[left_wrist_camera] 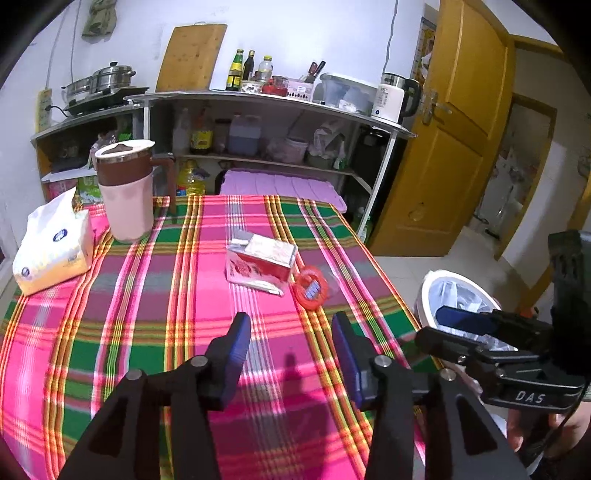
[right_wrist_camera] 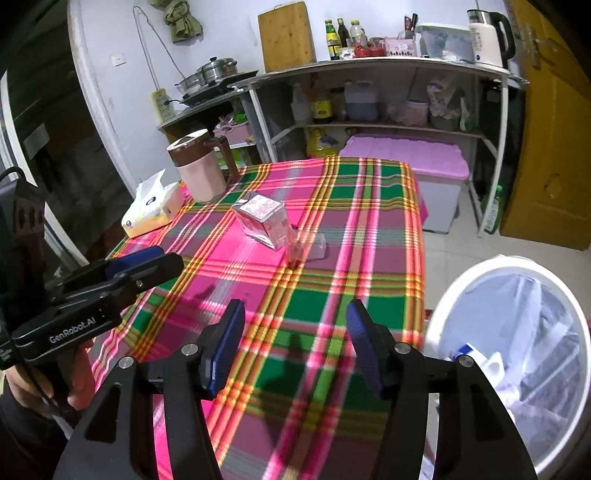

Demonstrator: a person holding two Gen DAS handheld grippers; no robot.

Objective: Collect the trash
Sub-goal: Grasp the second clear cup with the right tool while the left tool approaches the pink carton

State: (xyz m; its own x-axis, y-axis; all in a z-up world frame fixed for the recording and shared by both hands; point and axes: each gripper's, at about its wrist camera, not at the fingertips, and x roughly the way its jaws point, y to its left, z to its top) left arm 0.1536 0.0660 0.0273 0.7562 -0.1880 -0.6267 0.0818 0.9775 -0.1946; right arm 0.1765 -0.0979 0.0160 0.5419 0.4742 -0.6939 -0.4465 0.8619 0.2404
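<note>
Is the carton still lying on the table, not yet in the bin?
Yes, the carton lies on the checked cloth of the table, while the white bin stands on the floor beside it.

White walls (left_wrist_camera: 295, 33), yellow door (left_wrist_camera: 461, 129), tiled floor (right_wrist_camera: 461, 251)

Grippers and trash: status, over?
Left gripper and right gripper open, empty. Carton and red wrapper on table. Bin beside table. Path clear.

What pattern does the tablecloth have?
Plaid tablecloth in pink, green and yellow stripes, clearest in the left wrist view.
</note>
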